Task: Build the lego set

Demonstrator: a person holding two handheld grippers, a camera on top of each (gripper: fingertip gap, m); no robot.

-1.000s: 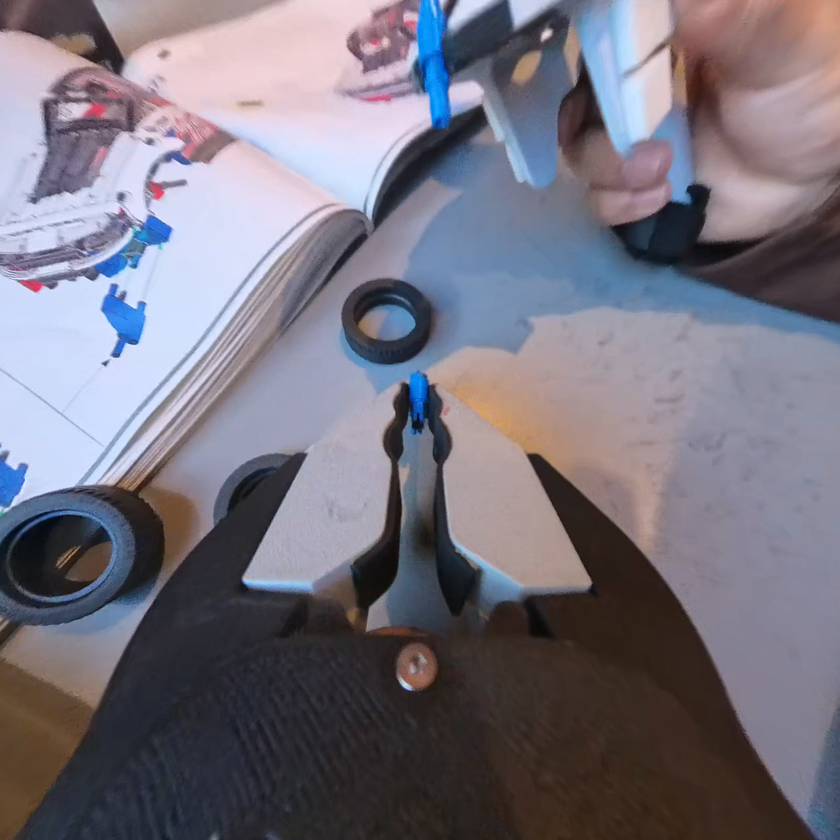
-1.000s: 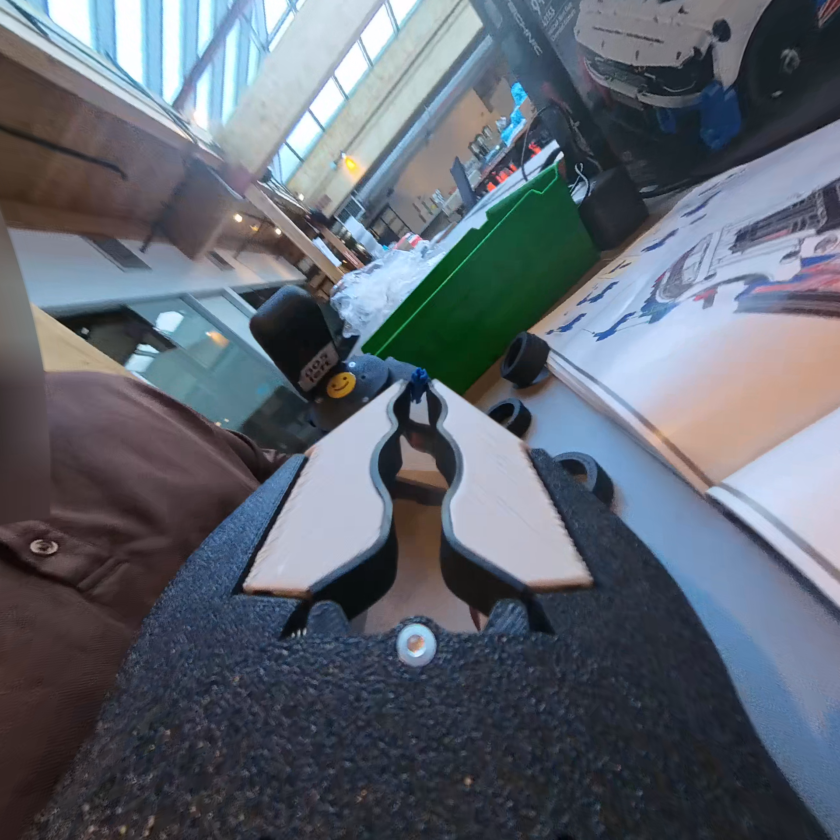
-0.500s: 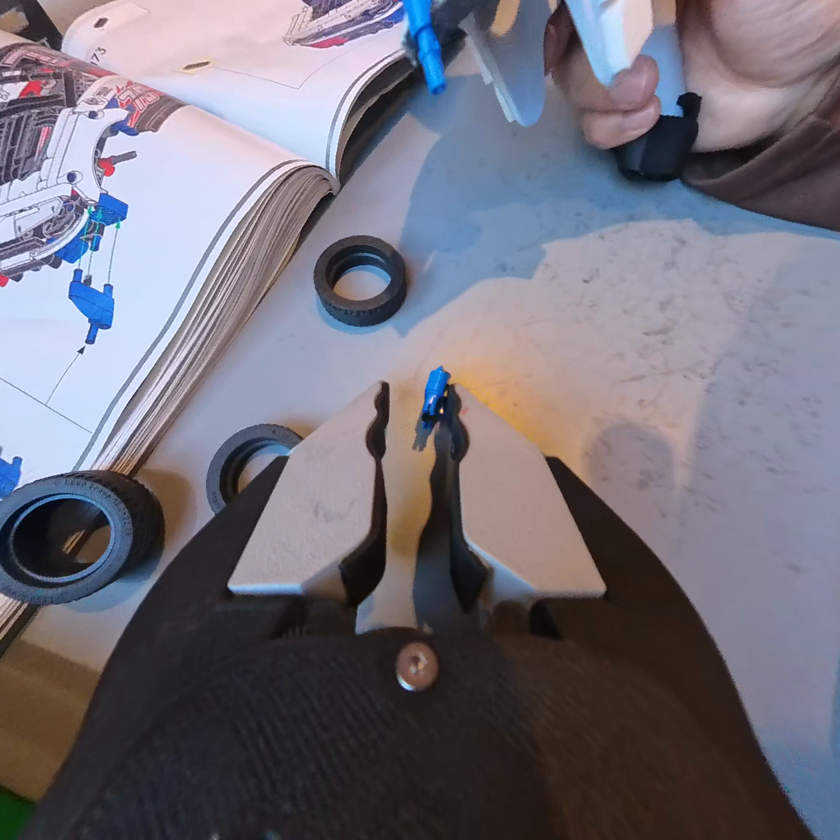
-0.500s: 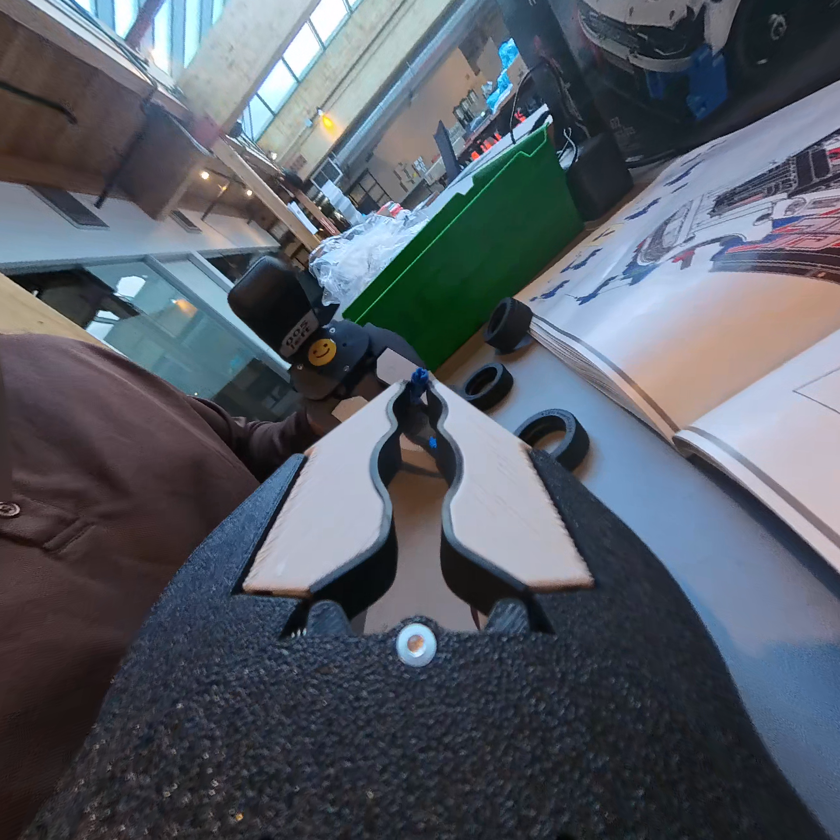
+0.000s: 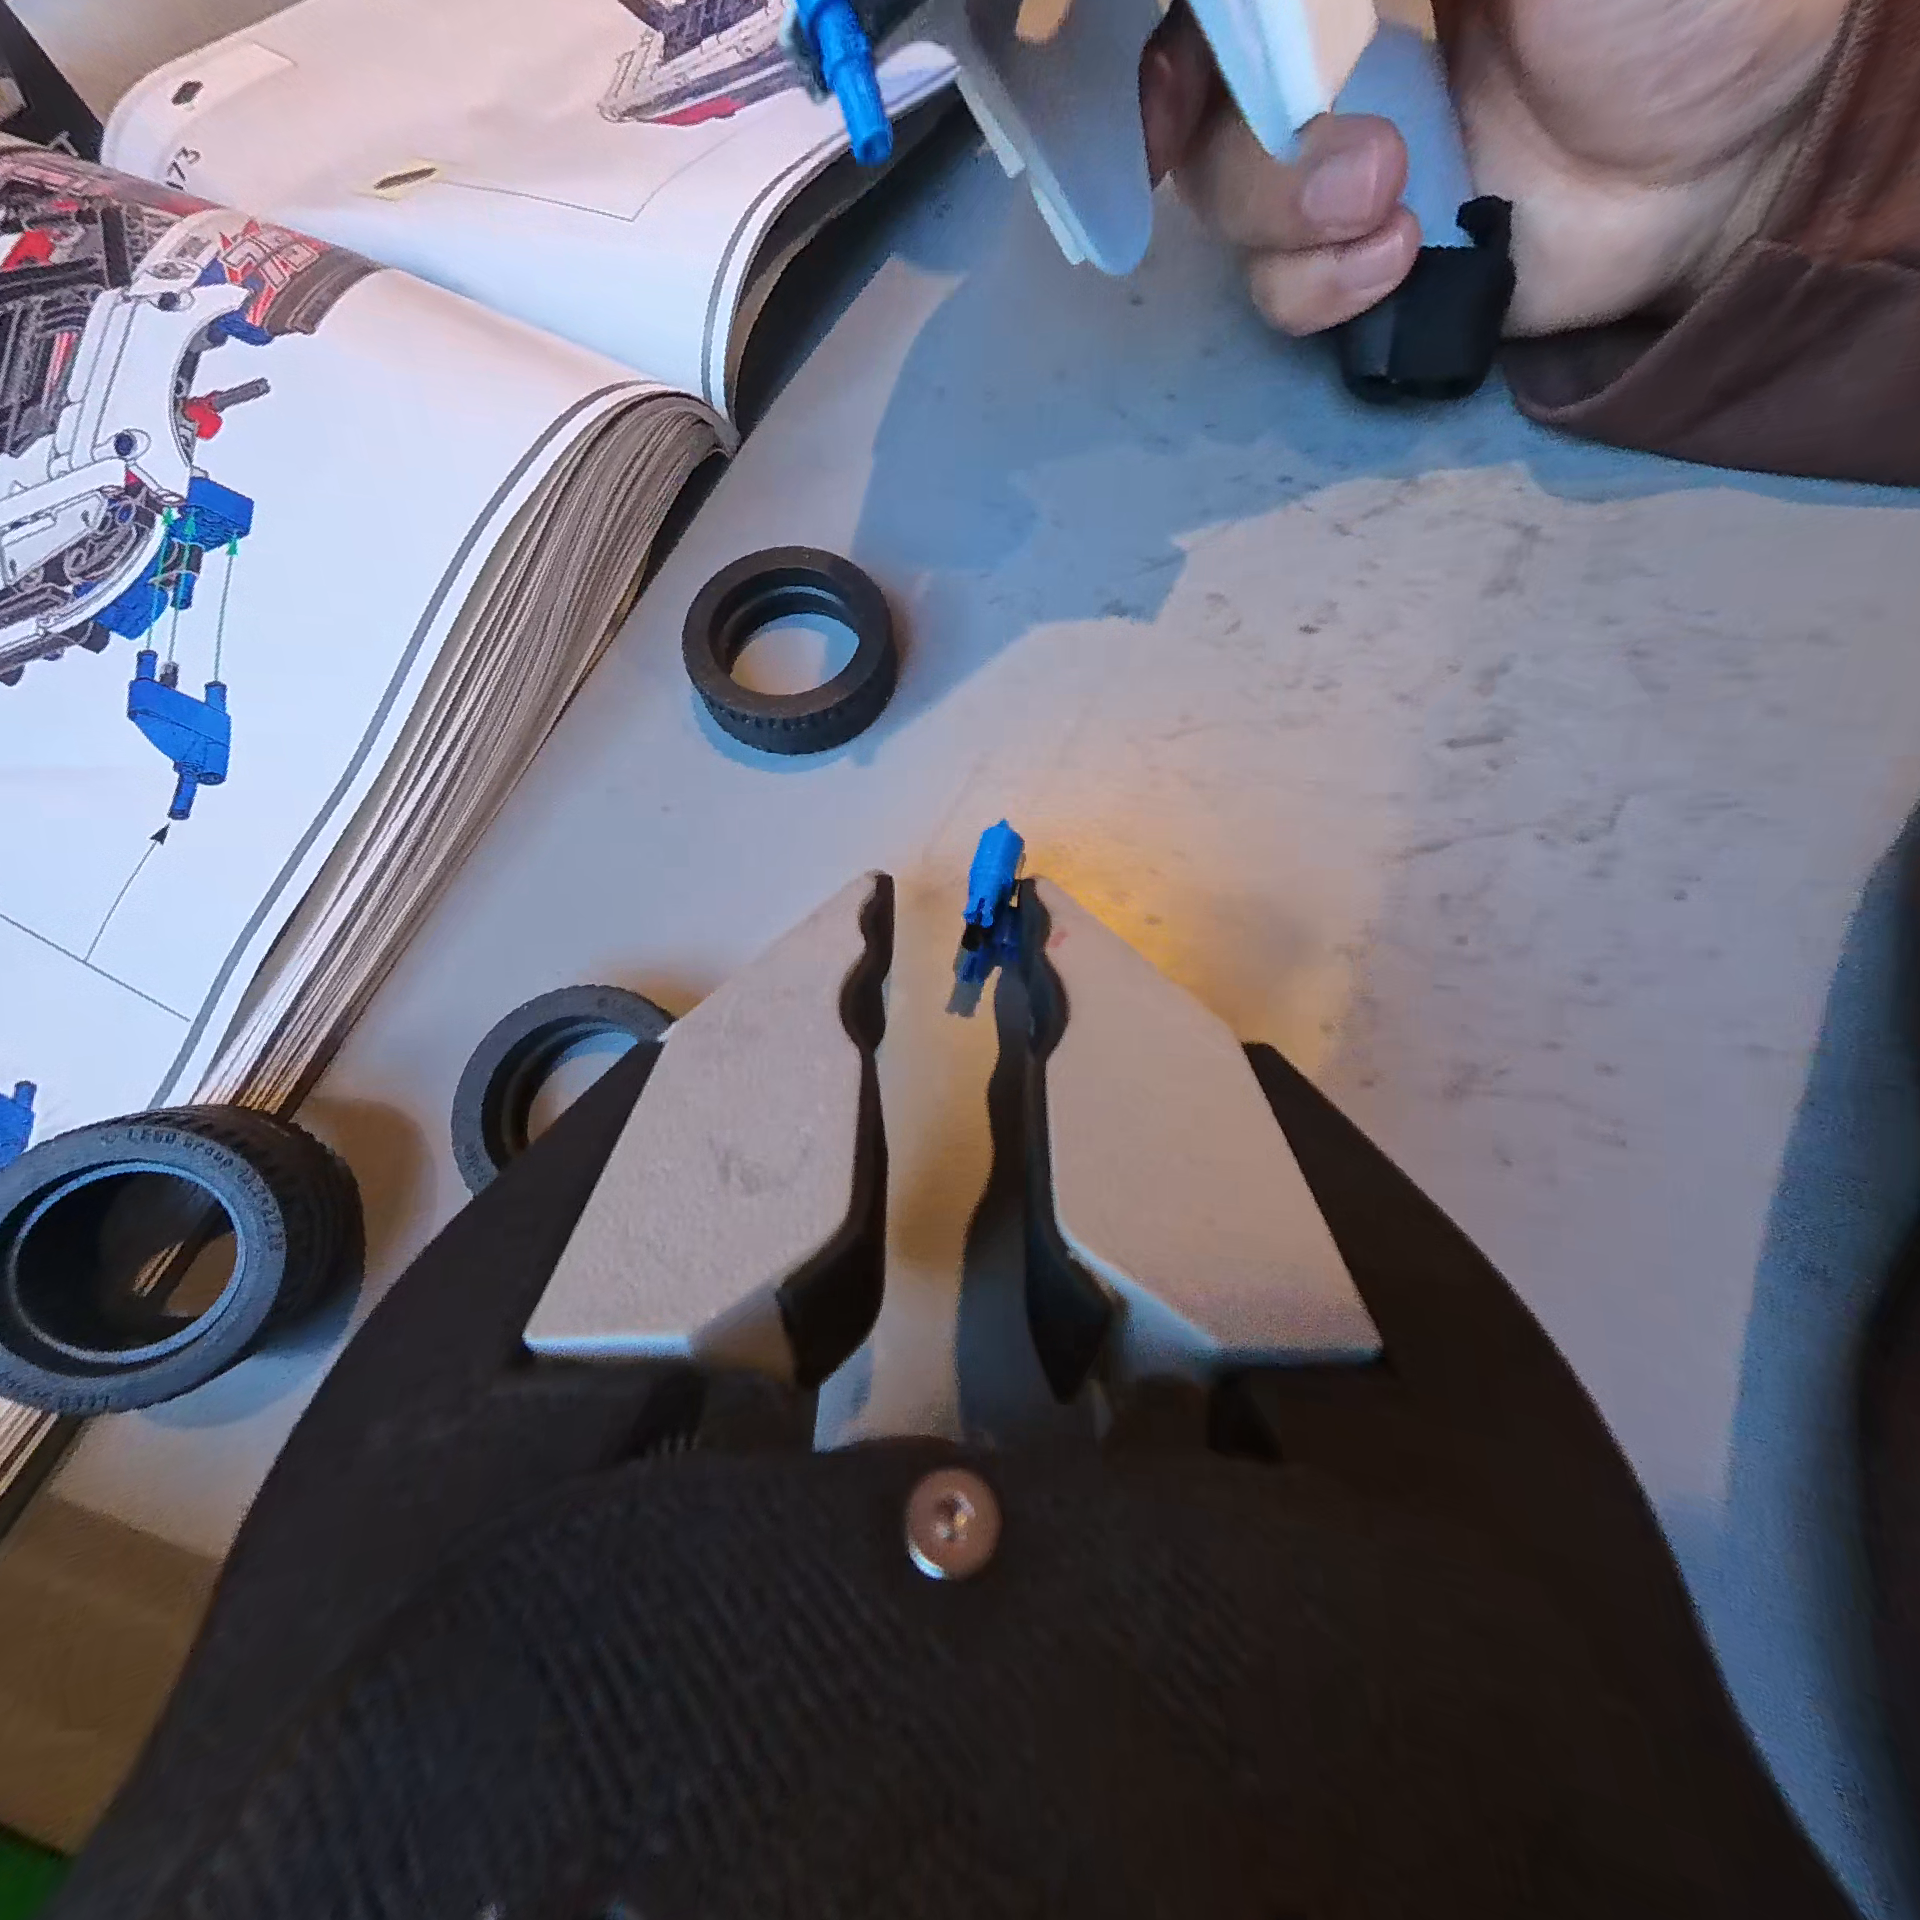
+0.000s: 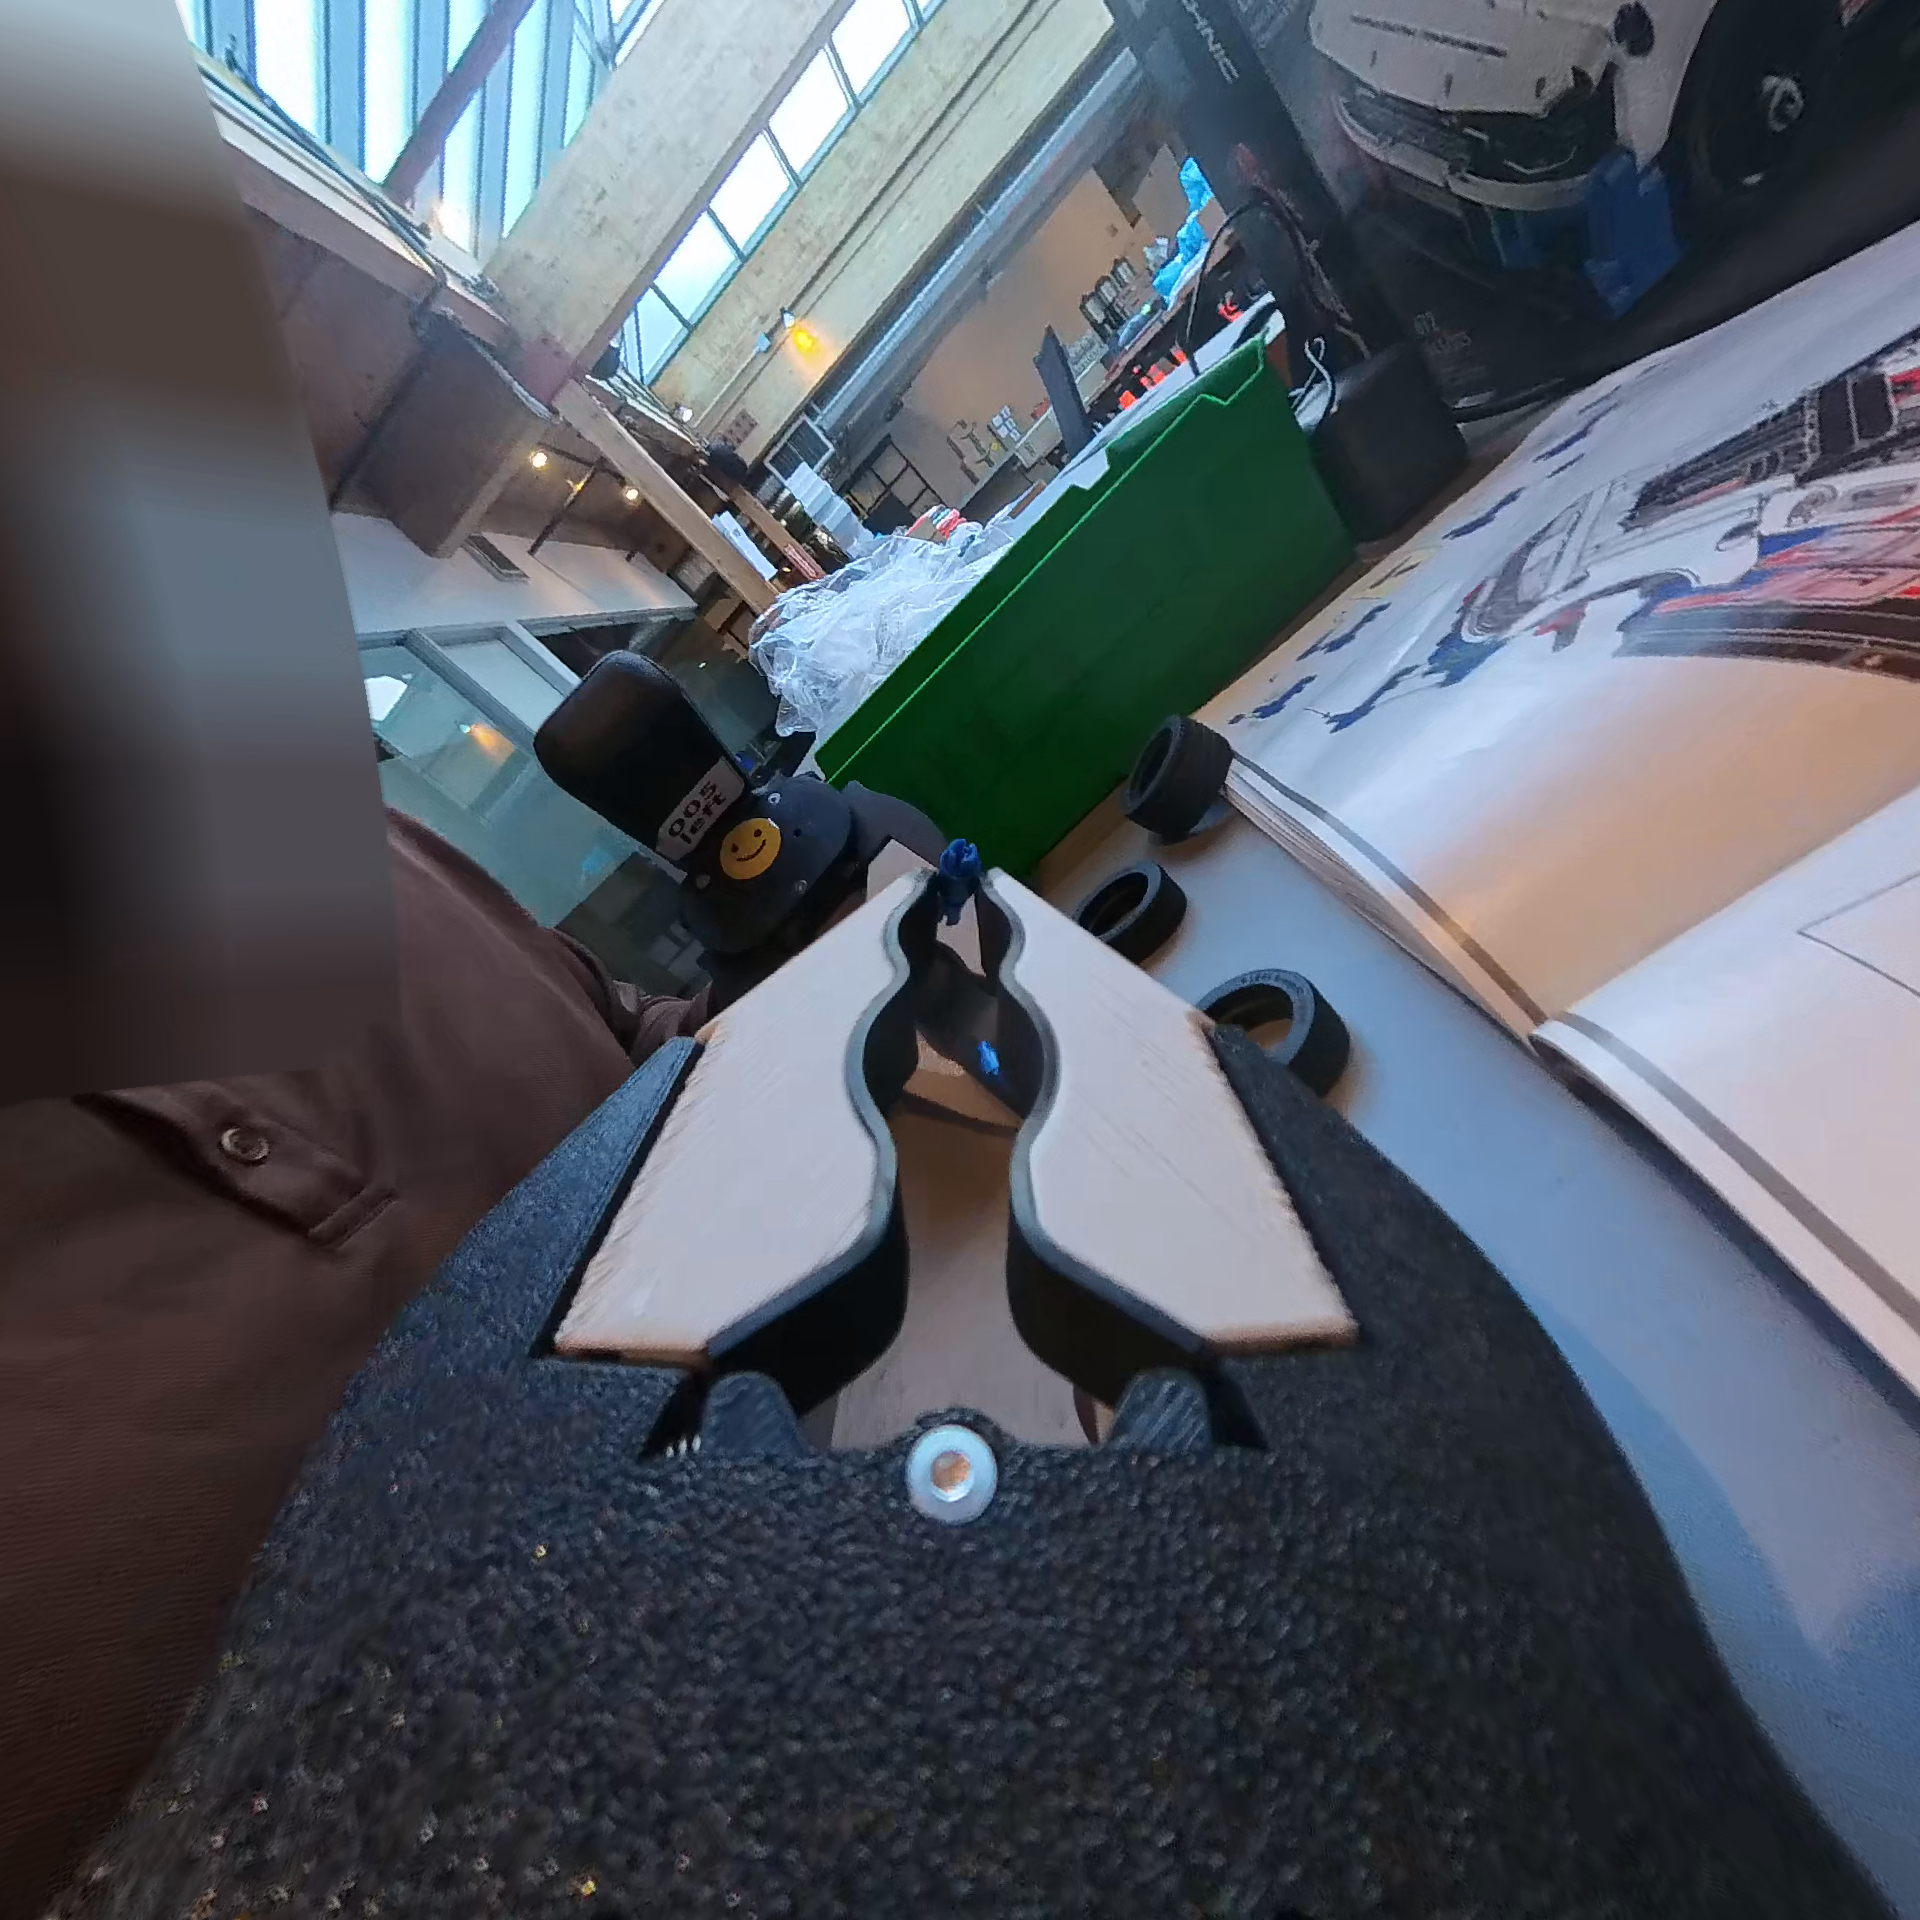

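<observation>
Left wrist view. Left gripper [image 5: 961, 894]: fingers parted with a narrow gap; small blue pin [image 5: 990, 896] sits against the inner tip of the right-hand finger, clear of the other finger. Whether the pin is carried or lies on the desk [image 5: 1455, 831] cannot be told. Black tyre [image 5: 790, 663] lying flat on the desk ahead of the tips. Second black tyre [image 5: 520, 1081] partly hidden by the gripper body; large tyre [image 5: 156, 1257] at the left, beside the open instruction book [image 5: 436, 499]. Right gripper [image 5: 831, 47] at the top edge, held by a hand [image 5: 1340, 208], a second blue pin [image 5: 852, 73] clamped at its tips over the book.

Right wrist view. Right gripper [image 6: 954, 883]: tips closed tight on the second blue pin [image 6: 956, 868]. Left gripper body visible beyond. Three tyres on the desk beside the book [image 6: 1558, 810]. Green bin [image 6: 1091, 665] behind, with clear plastic bags [image 6: 862, 623].
</observation>
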